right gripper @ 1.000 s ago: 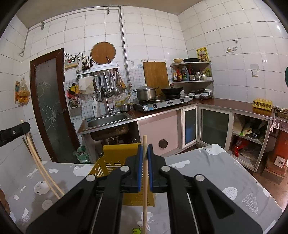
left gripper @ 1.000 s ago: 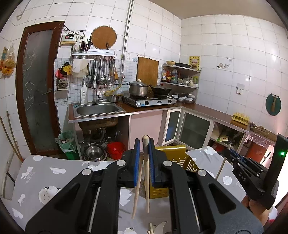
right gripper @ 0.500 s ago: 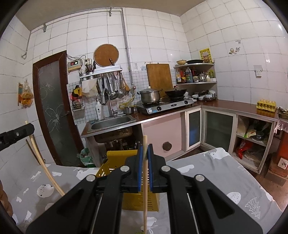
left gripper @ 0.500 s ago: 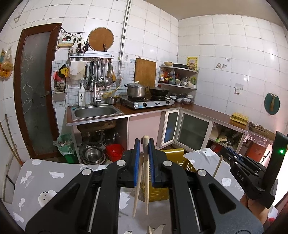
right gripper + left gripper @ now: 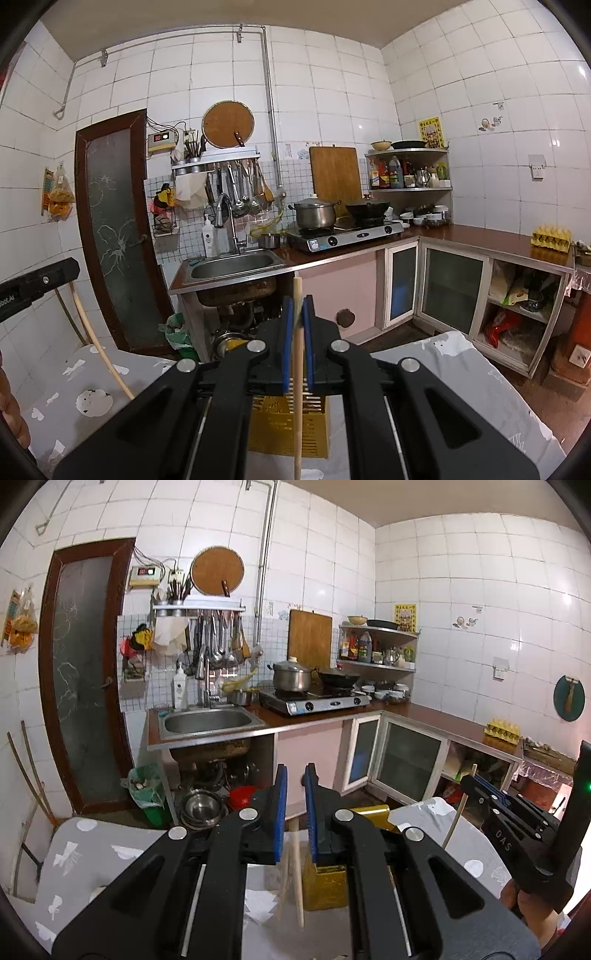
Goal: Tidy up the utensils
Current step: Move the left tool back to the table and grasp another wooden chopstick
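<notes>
**Both grippers hold wooden chopsticks above a yellow utensil basket**

On the left, the left gripper [image 5: 295, 775] points slightly downward over a worktop [image 5: 92, 849] covered in a grey cloth with white shapes. Its blue-padded jaws are drawn almost together, leaving only a narrow slit. Two wooden chopsticks [image 5: 296, 871] are pinched low in that slit. They hang below the pads, spreading a little apart, and their lower ends are clear of the cloth. The right wrist view shows this gripper from the side at the far left edge, with a pale stick slanting down from its tip.

In the middle, the yellow slotted basket [image 5: 325, 886] stands upright on the cloth. It is just beyond the left jaws and slightly to their right. In the right wrist view the basket [image 5: 288, 424] sits directly below and behind the right jaws.

On the right, the right gripper [image 5: 298, 306] has its jaws clenched tight on a single chopstick [image 5: 297, 369]. That stick stands upright. Its top pokes out above the pads, and its length runs down in front of the basket to the bottom edge of the view. Whether it touches the basket cannot be told.
</notes>
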Demonstrator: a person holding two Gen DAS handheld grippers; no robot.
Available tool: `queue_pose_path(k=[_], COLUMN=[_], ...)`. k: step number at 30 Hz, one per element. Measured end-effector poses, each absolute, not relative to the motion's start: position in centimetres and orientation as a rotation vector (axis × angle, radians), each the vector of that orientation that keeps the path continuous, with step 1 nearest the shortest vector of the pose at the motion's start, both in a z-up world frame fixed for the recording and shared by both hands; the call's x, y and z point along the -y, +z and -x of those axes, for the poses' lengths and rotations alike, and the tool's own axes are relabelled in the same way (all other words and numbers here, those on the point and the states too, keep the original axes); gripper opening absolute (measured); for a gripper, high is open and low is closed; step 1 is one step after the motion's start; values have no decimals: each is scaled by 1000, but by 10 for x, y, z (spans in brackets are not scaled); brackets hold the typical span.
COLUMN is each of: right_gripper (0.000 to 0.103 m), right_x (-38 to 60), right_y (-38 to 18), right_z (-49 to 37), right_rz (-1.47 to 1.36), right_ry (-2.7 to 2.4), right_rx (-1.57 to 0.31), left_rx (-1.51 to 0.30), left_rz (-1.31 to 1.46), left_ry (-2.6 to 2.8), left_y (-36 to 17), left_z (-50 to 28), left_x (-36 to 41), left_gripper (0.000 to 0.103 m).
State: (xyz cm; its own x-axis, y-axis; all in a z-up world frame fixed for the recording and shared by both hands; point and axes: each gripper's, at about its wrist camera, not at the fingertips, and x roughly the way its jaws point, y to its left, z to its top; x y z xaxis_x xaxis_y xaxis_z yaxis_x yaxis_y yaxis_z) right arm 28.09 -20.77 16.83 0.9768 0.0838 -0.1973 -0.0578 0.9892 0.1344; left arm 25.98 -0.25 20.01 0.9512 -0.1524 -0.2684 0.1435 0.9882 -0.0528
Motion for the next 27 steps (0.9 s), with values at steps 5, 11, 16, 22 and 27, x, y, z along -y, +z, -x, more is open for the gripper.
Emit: queue_pose_path(k=[5,11,16,22,27], right_gripper=[6,6,6,6,6], right_x=[206,207,211,216,222], right_y=[169,164,161,161,168], right_z=[-284,-286,-286,-276,-259], right_rz=[-121,-127,-135,-137,-138], right_ry=[73,71,68,67,70], right_rx=[-202,-213,-223,-234,-253], left_rx=[-284,-286,-317,-370,-435], left_rz=[31,28,38,27,45], left_ry=[-166,-155,-149,-136,-126], left_y=[202,199,193,175,157], left_z=[-264,-266,-268,-269,-268], left_x=[1,0,-7,-18,-33], left_gripper=[0,0,0,0,0])
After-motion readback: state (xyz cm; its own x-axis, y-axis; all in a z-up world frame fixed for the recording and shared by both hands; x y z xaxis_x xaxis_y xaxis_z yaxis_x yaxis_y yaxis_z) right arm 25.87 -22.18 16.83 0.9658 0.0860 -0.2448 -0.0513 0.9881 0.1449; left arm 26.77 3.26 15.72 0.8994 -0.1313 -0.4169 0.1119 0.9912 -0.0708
